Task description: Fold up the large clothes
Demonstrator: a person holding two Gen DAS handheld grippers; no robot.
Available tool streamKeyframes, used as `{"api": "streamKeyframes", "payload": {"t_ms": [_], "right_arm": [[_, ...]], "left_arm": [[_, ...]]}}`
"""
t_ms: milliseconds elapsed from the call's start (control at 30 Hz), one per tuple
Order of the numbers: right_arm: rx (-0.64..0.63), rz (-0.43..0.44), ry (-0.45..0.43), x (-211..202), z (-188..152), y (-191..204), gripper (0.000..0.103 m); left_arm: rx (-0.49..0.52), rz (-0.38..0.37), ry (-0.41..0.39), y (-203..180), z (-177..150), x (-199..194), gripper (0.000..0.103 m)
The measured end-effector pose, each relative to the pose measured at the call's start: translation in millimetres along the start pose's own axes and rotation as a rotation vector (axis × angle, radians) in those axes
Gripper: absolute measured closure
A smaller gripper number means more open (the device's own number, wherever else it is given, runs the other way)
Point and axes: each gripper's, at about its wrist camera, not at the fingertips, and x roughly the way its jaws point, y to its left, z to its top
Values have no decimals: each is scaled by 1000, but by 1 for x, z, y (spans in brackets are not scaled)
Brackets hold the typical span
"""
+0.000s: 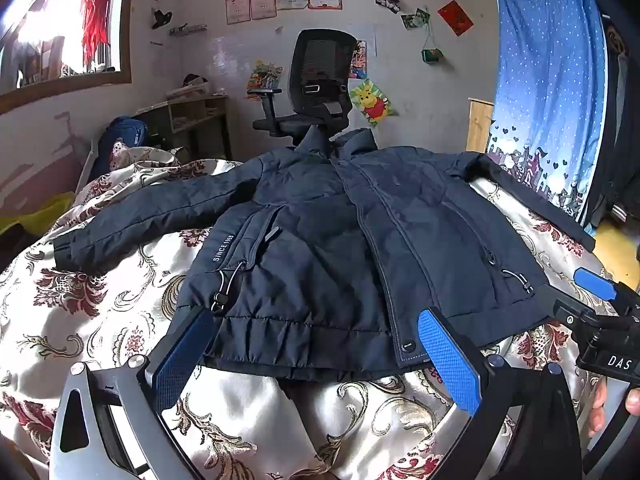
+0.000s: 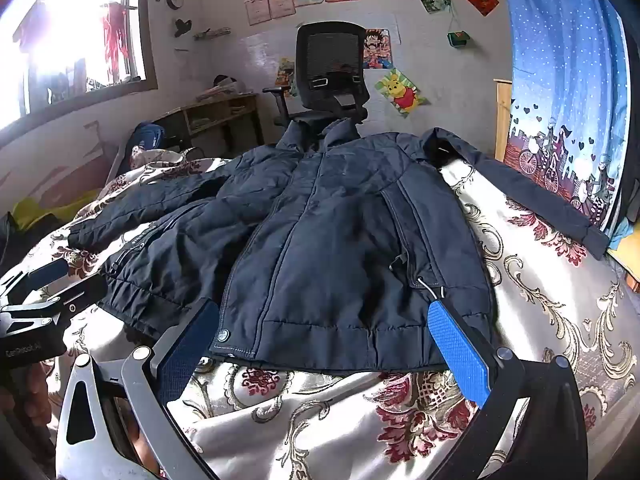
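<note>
Blue-padded jaws of the left gripper (image 1: 316, 356) stand wide apart at the bottom of the left wrist view, straddling the hem of the jacket (image 1: 340, 240) without closing on it. In the right wrist view the right gripper (image 2: 324, 344) does likewise, jaws apart over the other half of the hem; each gripper also shows at the edge of the other's view, low right and low left.

Across the middle of both frames the jacket lies front up on the bed (image 1: 100, 312), over a floral satin cover. Its long axis runs from the hem at the bottom of the frame up to the collar near the chair (image 1: 320, 76) at upper centre. Both sleeves are spread out to the left and right edges.

It looks padded and soft, likely bulky but not heavy, and it would spring back from a crease. Its shell seems smooth, and the satin beneath is probably slippery, so it may slide when pulled. Good holds would be a cuff or the hem corners, where the fabric is thin enough to pinch.
</note>
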Motion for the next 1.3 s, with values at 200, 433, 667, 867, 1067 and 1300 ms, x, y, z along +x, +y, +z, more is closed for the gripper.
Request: {"api": "streamKeyframes", "payload": {"t_ms": [200,433,667,867,1067,1300], "right_arm": [[0,0,-4,1,0,0,1],[2,1,-1,1,0,0,1],[3,3,-1,2,-1,0,1],[5,3,0,2,-1,0,1],[5,3,2,3,-1,0,1],[6,4,4,3,-2,0,1]], "left_arm": [[2,1,0,0,0,0,0],[2,1,0,0,0,0,0],[2,1,0,0,0,0,0],[3,1,0,0,0,0,0],[3,1,0,0,0,0,0],[3,2,0,0,0,0,0]]}}
